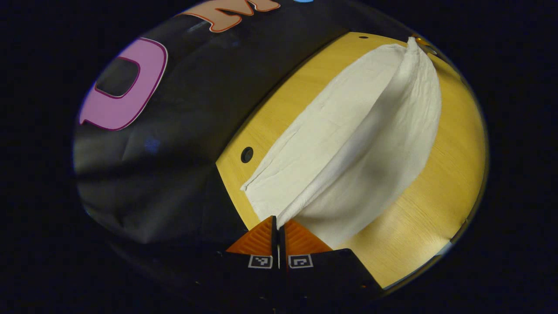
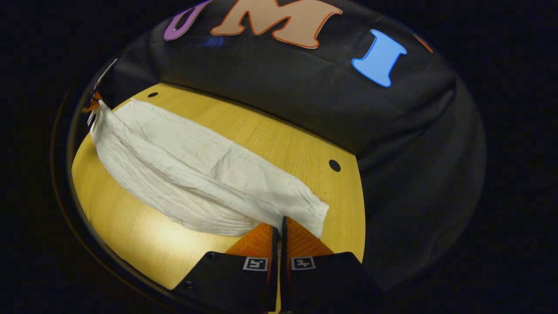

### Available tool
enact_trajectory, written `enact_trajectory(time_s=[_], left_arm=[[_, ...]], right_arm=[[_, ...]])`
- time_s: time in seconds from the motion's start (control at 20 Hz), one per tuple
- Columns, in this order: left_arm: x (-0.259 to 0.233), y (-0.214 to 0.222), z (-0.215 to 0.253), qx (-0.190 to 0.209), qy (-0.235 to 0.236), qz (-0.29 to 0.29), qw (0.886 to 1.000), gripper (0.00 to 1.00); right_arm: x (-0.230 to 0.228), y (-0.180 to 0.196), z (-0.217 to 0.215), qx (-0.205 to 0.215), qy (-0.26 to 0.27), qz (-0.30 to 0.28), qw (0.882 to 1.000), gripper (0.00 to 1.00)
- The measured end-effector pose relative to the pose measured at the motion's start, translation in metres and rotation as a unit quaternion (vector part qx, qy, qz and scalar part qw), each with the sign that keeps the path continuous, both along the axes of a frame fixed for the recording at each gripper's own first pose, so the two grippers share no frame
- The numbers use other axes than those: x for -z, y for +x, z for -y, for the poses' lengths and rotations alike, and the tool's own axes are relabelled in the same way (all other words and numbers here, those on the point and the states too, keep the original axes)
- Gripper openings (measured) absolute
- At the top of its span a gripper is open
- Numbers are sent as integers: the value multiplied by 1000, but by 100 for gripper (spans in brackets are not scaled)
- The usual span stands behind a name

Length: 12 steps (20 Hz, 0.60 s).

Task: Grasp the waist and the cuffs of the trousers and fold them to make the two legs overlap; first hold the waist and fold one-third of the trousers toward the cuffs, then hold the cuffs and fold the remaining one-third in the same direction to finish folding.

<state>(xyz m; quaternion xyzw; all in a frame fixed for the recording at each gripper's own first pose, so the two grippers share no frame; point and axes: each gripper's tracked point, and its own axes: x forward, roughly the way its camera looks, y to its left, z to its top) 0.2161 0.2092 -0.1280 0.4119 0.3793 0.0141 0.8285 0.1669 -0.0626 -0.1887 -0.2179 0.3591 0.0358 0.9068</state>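
White trousers [image 1: 348, 131] lie lengthwise on a yellow wooden table [image 1: 444, 174]. One leg rests flat; the other is raised along its edge and hangs stretched between both grippers. In the left gripper view, my left gripper [image 1: 278, 221] is shut on the near end of the raised leg. The right gripper [image 1: 422, 42] shows small at the far end. In the right gripper view, my right gripper [image 2: 281, 223] is shut on the near end of the trousers [image 2: 187, 165], and the left gripper [image 2: 93, 104] holds the far end. I cannot tell which end is the waist.
The booth's black cloth wall runs close behind the table's [image 2: 279, 139] far edge. Small round holes [image 1: 246, 154] [image 2: 334, 165] sit in the tabletop near that edge. Bare wood lies on the near side of the trousers.
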Motion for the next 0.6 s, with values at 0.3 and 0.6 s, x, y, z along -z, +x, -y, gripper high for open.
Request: enact_trajectory(time_s=[0.3,0.6], left_arm=[[0,88,-19,-55,-3,43,998,0],[67,141,-40,-114,-35,58,991,0]], right_arm=[[13,99,-17,2,40,13,999,5],[94,139,-23,22,71,-51,996,5]])
